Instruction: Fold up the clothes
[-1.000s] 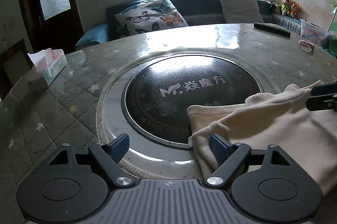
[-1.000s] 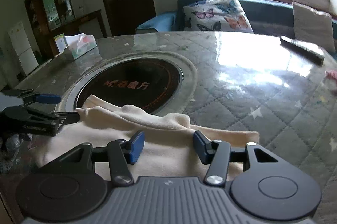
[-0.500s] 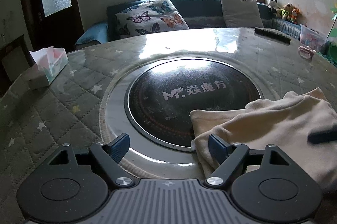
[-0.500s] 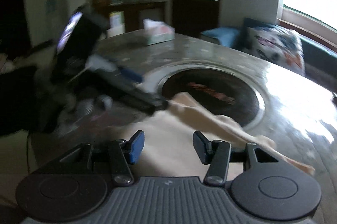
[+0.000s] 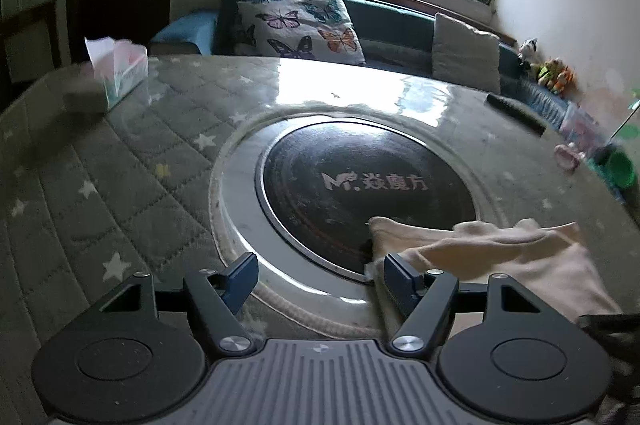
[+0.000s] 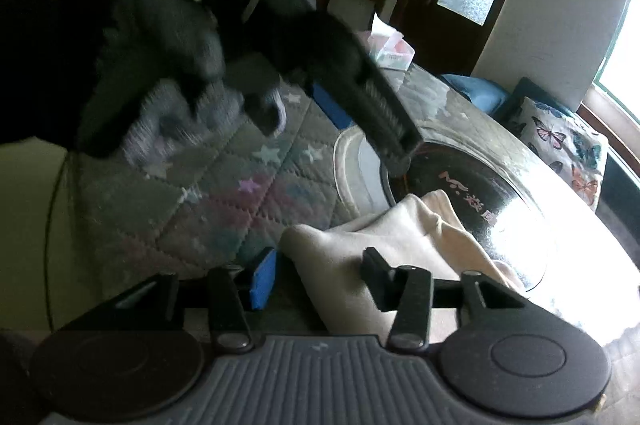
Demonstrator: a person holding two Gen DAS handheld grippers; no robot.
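A cream garment (image 5: pixel 500 257) lies folded on the round table, partly over the black glass hob (image 5: pixel 360 181). It also shows in the right wrist view (image 6: pixel 384 241), between and beyond the fingers. My left gripper (image 5: pixel 318 275) is open and empty, raised above the table with the garment's left edge by its right finger. My right gripper (image 6: pixel 320 273) is open and empty just above the garment's near corner. The left gripper's body (image 6: pixel 360 93), blurred, shows in the right wrist view above the table.
A tissue box (image 5: pixel 118 73) stands at the far left of the quilted star-patterned table cover (image 5: pixel 120 193). A dark remote (image 5: pixel 516 113), a pink item (image 5: pixel 568 157) and a green bowl (image 5: pixel 618 173) sit at the far right. A sofa with cushions (image 5: pixel 300 25) is behind.
Both grippers have let go of the garment and lifted away. The right gripper swung left toward the garment's near corner. The left gripper rose and tilted.
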